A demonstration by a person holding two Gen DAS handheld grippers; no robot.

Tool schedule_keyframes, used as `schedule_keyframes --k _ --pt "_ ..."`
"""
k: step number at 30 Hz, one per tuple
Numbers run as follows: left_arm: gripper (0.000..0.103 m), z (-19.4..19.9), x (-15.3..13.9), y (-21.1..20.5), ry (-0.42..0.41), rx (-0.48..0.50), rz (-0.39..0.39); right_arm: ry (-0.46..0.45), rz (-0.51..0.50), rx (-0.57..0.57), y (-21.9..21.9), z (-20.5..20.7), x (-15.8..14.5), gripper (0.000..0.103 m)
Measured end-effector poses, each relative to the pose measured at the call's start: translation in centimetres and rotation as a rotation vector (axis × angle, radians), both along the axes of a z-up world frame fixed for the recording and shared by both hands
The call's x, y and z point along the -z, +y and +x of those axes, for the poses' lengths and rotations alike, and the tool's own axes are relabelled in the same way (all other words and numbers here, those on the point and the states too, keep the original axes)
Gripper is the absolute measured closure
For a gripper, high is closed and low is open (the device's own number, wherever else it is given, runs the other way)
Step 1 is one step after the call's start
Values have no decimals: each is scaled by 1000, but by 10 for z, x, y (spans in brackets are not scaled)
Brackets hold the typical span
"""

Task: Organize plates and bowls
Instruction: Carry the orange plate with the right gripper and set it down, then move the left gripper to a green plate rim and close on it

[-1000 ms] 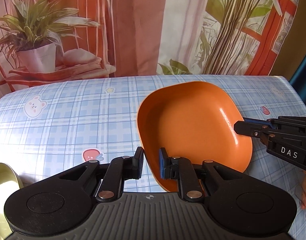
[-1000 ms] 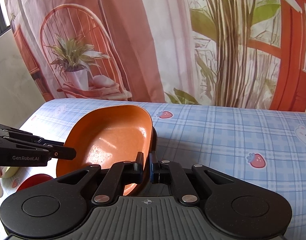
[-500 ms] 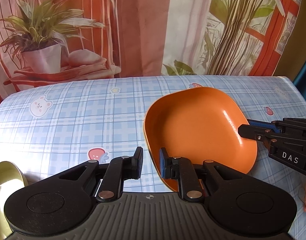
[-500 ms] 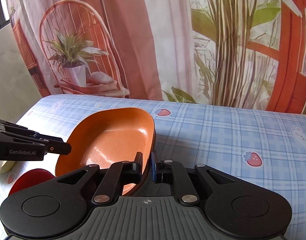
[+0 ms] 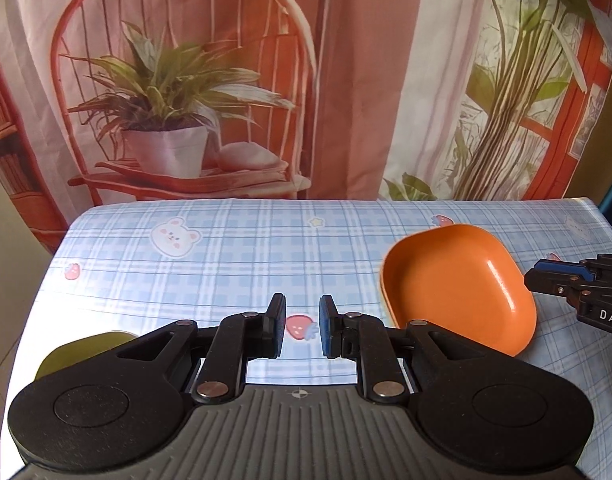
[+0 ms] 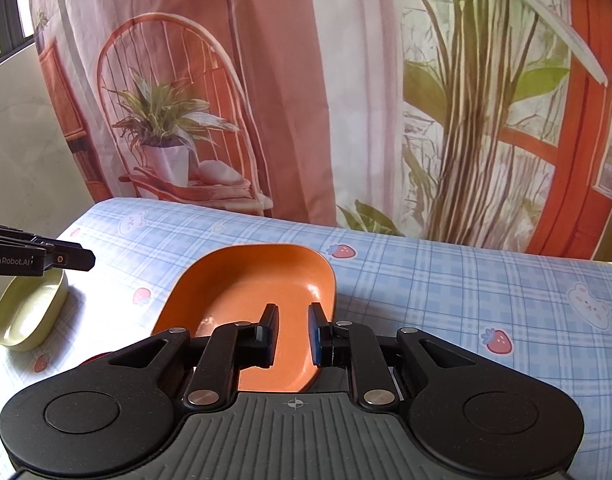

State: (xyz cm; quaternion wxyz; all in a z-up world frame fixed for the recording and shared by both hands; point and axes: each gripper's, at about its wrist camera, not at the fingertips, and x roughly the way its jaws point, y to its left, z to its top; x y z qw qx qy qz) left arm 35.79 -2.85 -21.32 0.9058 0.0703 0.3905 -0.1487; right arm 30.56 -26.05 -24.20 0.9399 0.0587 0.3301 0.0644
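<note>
An orange squarish plate (image 5: 458, 288) lies flat on the blue checked tablecloth, right of my left gripper (image 5: 302, 326). The left gripper is open and empty, pulled back to the left of the plate. In the right wrist view the plate (image 6: 250, 284) lies right under my right gripper (image 6: 292, 334), which is open, its jaws apart above the plate's near rim and not touching it. The right gripper's tip (image 5: 546, 280) shows beside the plate's right edge. A pale green bowl (image 6: 28, 314) sits at the left, under the left gripper's tip (image 6: 72, 258).
The green bowl's rim (image 5: 86, 350) peeks out behind my left gripper's body. A bit of something red (image 6: 96, 358) shows left of the right gripper's body. A printed curtain hangs behind the table's far edge (image 5: 306, 200). The table's left edge (image 5: 50, 276) is close.
Both grippers have let go of the orange plate and opened. The left gripper has pulled back and to the left; the plate now rests flat on the table.
</note>
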Motion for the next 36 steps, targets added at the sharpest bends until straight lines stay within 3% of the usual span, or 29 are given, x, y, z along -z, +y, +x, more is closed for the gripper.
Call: schedule_keyframes --k 12,21,27,36 --pt "84 -23 -16 99 -38 -146 6 -21 1 -95 78 -1 -21 87" --pt "84 -37 2 170 -20 -265 -21 -2 12 -173 144 10 -19 87" --pt "84 -38 18 198 -10 -343 -20 19 28 -203 183 23 -11 87" --pt "84 -39 33 217 8 -363 -43 56 38 -234 229 47 8 87"
